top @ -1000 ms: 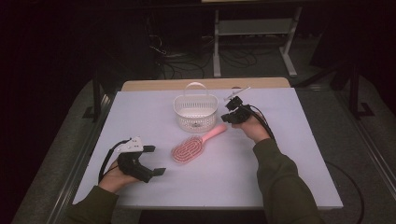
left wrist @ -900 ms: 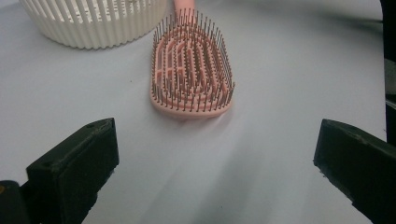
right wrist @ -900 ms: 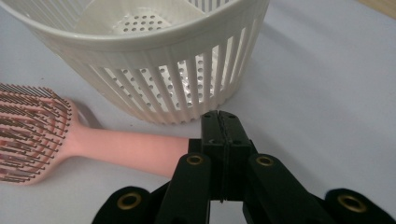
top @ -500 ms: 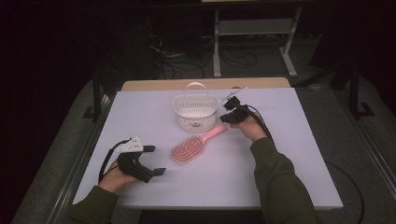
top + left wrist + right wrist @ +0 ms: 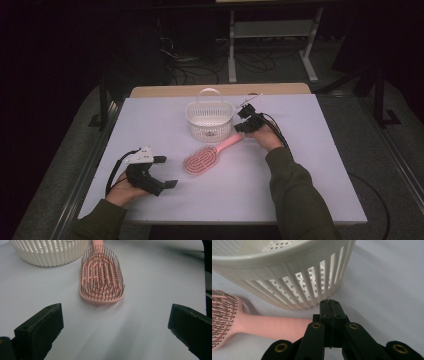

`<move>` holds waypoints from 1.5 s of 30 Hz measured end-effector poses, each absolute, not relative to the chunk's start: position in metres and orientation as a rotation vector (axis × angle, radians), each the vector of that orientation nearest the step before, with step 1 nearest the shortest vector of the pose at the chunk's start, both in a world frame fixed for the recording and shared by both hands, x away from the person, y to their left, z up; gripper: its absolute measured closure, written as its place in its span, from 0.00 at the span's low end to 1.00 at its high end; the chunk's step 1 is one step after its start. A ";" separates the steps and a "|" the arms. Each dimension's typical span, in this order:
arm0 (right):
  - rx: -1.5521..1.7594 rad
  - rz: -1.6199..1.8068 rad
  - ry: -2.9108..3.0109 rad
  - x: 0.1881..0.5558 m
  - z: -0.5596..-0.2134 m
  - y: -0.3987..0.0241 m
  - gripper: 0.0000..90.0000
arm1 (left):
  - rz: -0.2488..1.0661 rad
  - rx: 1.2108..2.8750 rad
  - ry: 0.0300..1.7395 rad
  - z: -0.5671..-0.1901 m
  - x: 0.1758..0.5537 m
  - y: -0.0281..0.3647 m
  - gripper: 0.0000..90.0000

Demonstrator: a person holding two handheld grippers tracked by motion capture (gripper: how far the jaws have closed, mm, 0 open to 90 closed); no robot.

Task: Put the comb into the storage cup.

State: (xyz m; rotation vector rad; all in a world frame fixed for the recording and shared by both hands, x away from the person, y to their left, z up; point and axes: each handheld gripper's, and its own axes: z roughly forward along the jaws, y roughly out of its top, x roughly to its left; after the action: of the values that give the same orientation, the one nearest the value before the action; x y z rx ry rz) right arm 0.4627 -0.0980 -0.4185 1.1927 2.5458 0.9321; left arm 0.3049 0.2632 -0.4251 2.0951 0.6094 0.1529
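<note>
The pink hairbrush (image 5: 207,156) lies slantwise on the table, handle end just beside the white basket (image 5: 210,120). The right gripper (image 5: 242,127) sits at that handle tip with its jaws pressed together, empty; the left gripper (image 5: 166,172) (jaws wide apart) faces the bristle head.

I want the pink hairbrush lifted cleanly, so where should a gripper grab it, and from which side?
Grip the hairbrush by its smooth handle, coming from above with jaws across its width. The handle lies flat beside the basket, and the head's bristles point up.
</note>
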 end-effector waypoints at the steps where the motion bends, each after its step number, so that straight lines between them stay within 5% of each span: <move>1: 1.193 0.931 2.550 0.463 -0.419 -0.096 0.99 | 0.153 2.095 0.608 -0.425 0.305 0.263 0.00; 45: 1.170 0.835 2.646 0.452 -0.425 -0.106 0.99 | 0.155 2.097 0.606 -0.425 0.304 0.263 0.00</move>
State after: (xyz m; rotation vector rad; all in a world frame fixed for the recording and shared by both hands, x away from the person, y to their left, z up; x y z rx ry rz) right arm 0.4521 -0.1060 -0.4254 1.1704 2.6462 0.8352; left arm 0.3042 0.2629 -0.4250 2.0970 0.6064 0.1548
